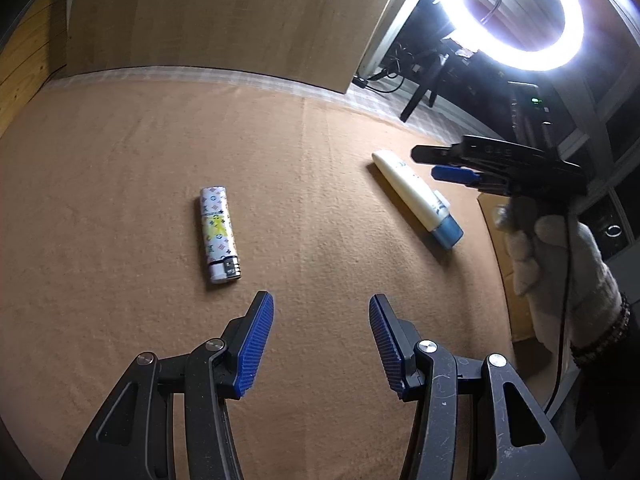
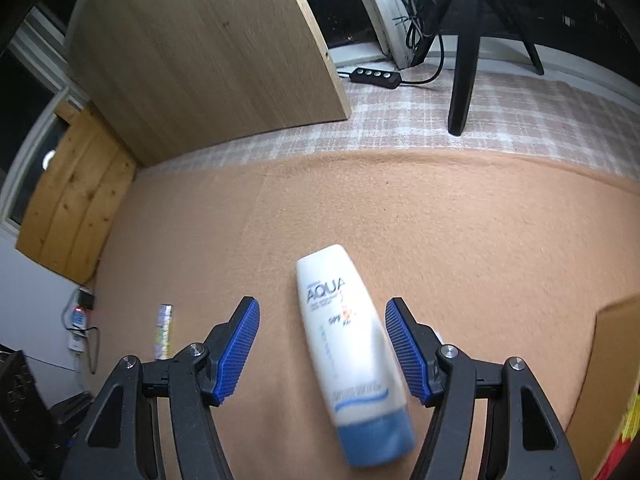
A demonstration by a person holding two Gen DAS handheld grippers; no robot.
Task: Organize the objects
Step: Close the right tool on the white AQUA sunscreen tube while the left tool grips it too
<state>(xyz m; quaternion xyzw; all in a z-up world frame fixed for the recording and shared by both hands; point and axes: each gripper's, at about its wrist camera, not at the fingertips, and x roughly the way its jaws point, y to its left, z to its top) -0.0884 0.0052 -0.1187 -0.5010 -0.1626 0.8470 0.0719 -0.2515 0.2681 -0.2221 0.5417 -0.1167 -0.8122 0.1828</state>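
Observation:
A white lighter with a coloured print lies on the tan cloth, just ahead and left of my left gripper, which is open and empty. A white tube with a blue cap lies to the right. A gloved hand holds my right gripper above that tube's far end. In the right wrist view the tube lies lengthwise between the open jaws of my right gripper, cap towards the camera, pads clear of it. The lighter shows blurred at the left.
An upright wooden board stands behind the cloth. A cardboard box sits at the right edge. A bright ring light, a black tripod leg and a switch box with cables are at the back right.

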